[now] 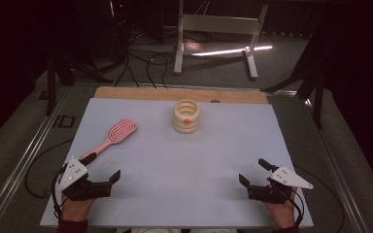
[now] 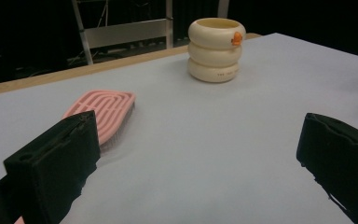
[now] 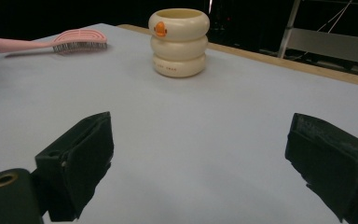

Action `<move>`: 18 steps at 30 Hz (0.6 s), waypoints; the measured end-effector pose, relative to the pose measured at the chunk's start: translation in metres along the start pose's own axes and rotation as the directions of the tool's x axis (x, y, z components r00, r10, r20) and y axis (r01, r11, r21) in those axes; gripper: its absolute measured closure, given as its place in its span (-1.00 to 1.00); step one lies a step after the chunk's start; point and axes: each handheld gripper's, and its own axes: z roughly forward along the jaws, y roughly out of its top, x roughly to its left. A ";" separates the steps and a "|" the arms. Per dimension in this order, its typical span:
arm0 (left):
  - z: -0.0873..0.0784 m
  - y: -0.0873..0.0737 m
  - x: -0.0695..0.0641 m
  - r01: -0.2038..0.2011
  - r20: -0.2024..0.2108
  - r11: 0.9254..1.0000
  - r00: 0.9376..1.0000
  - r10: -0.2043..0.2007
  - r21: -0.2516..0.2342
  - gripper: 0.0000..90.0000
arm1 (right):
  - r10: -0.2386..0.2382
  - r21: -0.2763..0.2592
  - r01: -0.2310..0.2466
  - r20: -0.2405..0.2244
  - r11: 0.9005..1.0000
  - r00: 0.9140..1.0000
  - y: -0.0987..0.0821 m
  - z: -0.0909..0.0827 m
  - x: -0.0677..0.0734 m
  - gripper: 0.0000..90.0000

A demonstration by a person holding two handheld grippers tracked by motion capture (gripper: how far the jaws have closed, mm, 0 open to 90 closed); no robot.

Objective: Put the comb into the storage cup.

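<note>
Resting apart, left gripper [image 1: 102, 169] spread beside hairbrush [image 1: 115, 135], right gripper [image 1: 255, 173] spread, cup [image 1: 186, 116] beyond

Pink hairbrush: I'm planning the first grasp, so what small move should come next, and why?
Probably ease the left gripper forward to the pink hairbrush handle: its jaws stand open and empty, and the brush lies just ahead on that side.
</note>
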 end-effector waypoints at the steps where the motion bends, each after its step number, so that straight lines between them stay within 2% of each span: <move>1: 0.000 0.000 0.000 0.000 0.000 1.000 1.000 0.000 0.000 -1.00 | 0.000 0.000 0.000 0.000 1.000 1.000 0.000 0.000 0.000 -0.83; 18: -0.008 0.006 0.003 -0.007 -0.045 1.000 0.999 0.007 -0.006 -1.00 | -0.010 0.017 0.010 -0.008 1.000 1.000 -0.004 0.005 0.003 -0.83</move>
